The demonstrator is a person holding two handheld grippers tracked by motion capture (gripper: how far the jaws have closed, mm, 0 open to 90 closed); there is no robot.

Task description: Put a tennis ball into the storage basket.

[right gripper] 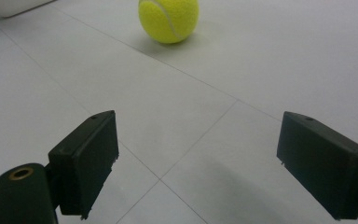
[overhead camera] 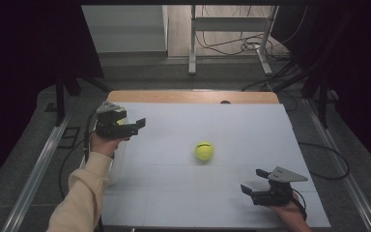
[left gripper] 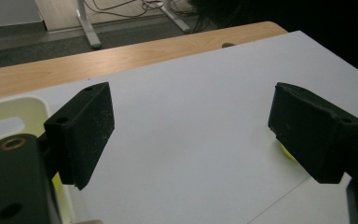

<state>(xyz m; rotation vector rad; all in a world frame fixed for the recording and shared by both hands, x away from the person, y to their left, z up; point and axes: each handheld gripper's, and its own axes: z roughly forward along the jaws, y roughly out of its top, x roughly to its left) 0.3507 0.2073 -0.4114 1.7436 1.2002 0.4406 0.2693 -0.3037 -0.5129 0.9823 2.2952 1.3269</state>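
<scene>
High view: my left gripper hung over the table's left edge above a pale bin, jaws apart and empty; my right gripper sat low near the front right, jaws wide, empty too. Tennis ball lay alone mid-mat on the white mat, well apart from both. Left gripper view: both black pads spread with bare mat between them, bin rim beside the near pad, a sliver of the ball behind the other pad. Right gripper view: jaws wide open, nothing held, ball ahead on the mat, clear of the pads. Judged light, springy, fuzzy felt so decent grip, but it would roll if nudged; best squeezed across its widest middle, pads on opposite sides.
</scene>
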